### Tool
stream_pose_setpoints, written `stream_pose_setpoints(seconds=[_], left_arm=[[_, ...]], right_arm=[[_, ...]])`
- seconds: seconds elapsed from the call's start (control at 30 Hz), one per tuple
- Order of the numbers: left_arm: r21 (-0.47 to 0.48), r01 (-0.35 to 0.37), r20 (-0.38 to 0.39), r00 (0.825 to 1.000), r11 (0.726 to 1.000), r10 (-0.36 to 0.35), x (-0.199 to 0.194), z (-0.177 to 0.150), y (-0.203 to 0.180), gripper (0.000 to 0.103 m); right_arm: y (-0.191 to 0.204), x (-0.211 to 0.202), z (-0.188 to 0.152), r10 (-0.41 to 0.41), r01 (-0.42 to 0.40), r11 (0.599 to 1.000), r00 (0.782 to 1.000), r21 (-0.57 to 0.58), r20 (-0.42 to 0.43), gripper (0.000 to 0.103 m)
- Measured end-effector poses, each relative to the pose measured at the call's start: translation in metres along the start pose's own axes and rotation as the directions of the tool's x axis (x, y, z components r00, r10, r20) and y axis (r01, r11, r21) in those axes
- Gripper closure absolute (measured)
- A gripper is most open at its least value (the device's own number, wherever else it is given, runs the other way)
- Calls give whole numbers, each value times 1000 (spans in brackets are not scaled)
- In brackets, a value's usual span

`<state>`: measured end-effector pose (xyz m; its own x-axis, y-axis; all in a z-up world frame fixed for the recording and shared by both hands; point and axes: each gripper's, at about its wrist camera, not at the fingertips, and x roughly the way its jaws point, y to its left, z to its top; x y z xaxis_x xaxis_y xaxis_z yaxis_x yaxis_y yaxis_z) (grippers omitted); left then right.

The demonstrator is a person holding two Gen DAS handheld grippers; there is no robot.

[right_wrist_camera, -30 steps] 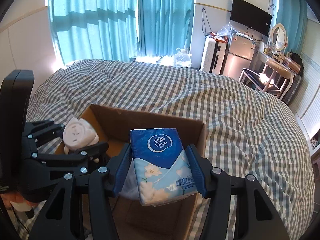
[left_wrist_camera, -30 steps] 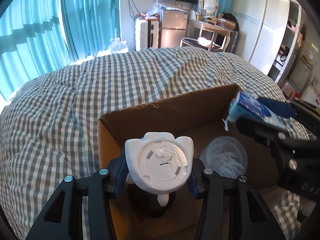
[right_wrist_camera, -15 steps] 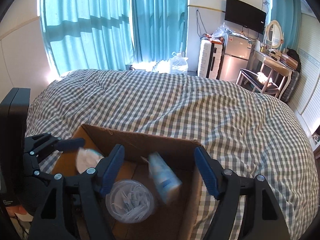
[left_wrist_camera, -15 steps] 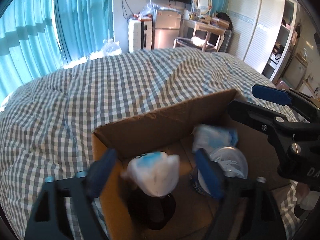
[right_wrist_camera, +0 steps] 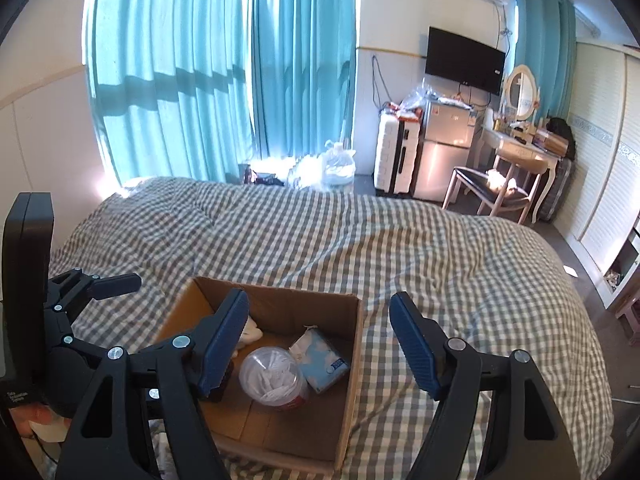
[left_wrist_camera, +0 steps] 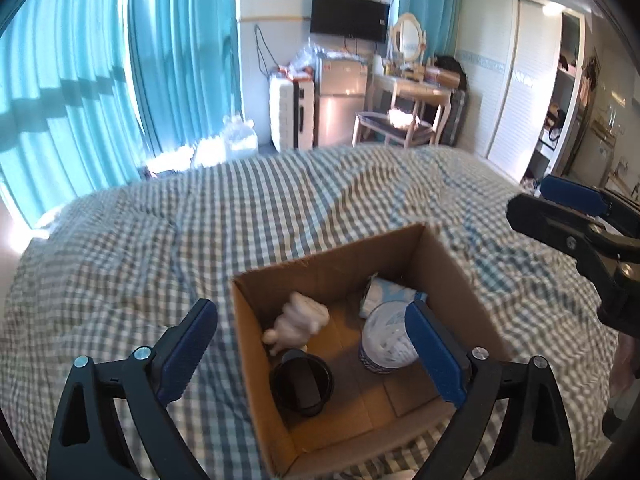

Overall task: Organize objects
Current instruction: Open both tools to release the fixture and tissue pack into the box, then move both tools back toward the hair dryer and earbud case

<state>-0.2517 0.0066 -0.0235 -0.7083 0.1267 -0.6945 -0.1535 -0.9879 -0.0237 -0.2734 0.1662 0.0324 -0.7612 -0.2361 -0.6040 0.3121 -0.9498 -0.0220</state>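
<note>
Both jaws had just been opened and were held spread and empty, left gripper [left_wrist_camera: 312,334] and right gripper [right_wrist_camera: 318,338] above the cardboard box [left_wrist_camera: 452,264] on the checked bedspread [right_wrist_camera: 360,240]. Inside lay a tissue pack [right_wrist_camera: 322,360], a white figurine [left_wrist_camera: 300,322], possibly ceramic, a clear-lidded tub [right_wrist_camera: 272,376] and a black cup [left_wrist_camera: 302,382].

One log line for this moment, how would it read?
left gripper: open, empty | right gripper: open, empty | tissue pack, white figure: in box

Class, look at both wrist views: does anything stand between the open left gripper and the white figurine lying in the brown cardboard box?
Nothing visible does. The left gripper hangs open above the open-topped brown cardboard box, and the white figurine lies uncovered on its floor, beside a black cup and a clear round tub.
</note>
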Motion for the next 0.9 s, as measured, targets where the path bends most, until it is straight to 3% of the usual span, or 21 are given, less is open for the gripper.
stream_pose_setpoints(seconds=[0.3, 0.5, 0.9], left_arm=[[-37, -58, 113, 992, 998, 62, -92, -2, -2, 1], [-44, -83, 138, 987, 996, 88, -133, -19, -4, 0], [-66, -130, 158, 978, 989, 139, -180, -64, -6, 0]], right_arm=[[22, -99, 2, -28, 29, 999, 995, -16, 97, 15], [46, -148, -13, -38, 44, 998, 991, -45, 132, 12], [71, -193, -56, -12, 20, 998, 991, -60, 137, 12]])
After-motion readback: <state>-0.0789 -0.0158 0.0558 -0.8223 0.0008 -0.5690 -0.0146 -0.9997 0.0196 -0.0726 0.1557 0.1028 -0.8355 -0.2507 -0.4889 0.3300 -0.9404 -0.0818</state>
